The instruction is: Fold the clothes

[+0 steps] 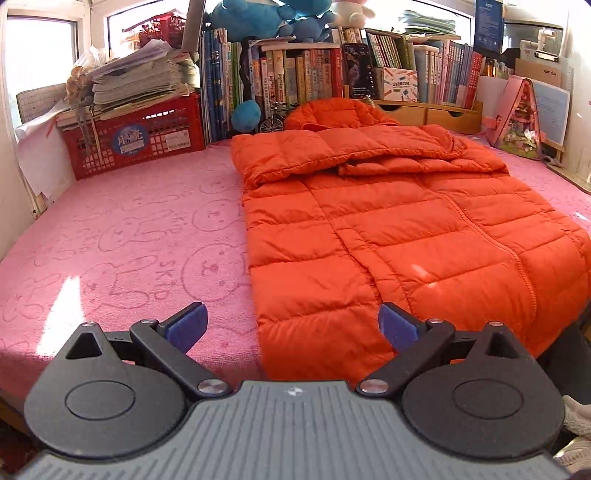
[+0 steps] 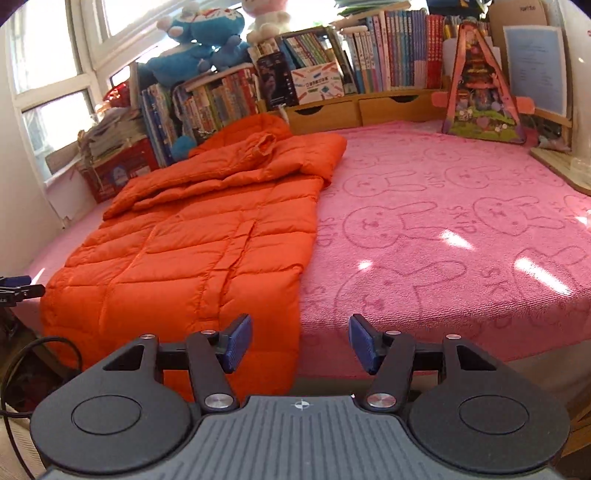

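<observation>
An orange quilted puffer jacket (image 1: 399,236) lies flat on the pink bunny-print cover (image 1: 122,229), hood toward the bookshelf, both sleeves folded across its chest. Its hem hangs over the near edge. My left gripper (image 1: 293,325) stands open just before the hem's left corner, nothing between its blue pads. In the right wrist view the same jacket (image 2: 192,240) fills the left half of the cover (image 2: 443,240). My right gripper (image 2: 301,341) is open at the near edge by the hem's right corner, its left pad (image 2: 236,343) over the fabric. The other gripper's tip (image 2: 16,286) shows at far left.
A red crate (image 1: 136,140) stacked with papers sits at the back left. Books (image 1: 295,77), blue plush toys (image 1: 266,18) and wooden drawers (image 1: 428,112) line the back. A pink triangular toy house (image 2: 480,88) and a board (image 2: 535,70) stand back right.
</observation>
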